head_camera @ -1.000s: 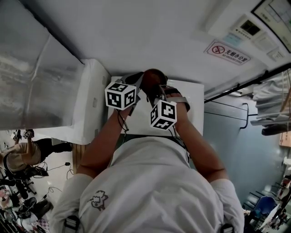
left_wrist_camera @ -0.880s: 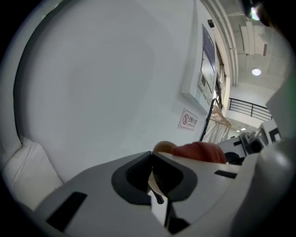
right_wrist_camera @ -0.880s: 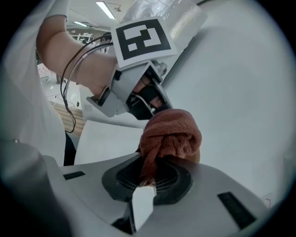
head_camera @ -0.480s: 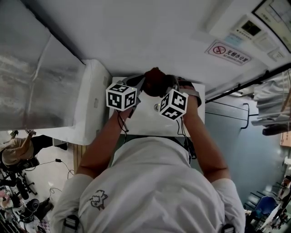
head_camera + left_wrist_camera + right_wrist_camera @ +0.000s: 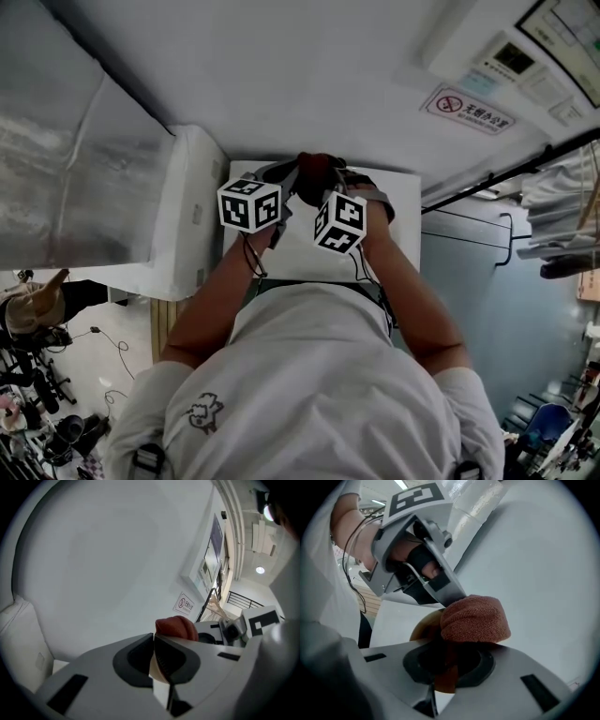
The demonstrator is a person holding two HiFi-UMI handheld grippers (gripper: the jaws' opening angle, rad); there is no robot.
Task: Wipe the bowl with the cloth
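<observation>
With the left gripper (image 5: pixel 153 654) fingers clamped on the pale round bowl (image 5: pixel 157 673) and the right gripper (image 5: pixel 446 663) fingers on the rust-red knitted cloth (image 5: pixel 474 618) (bunched), it seems best to circle gently inside.

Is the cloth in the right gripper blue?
No, the bunched cloth clamped in the right gripper, up against the bowl, is reddish brown.
</observation>
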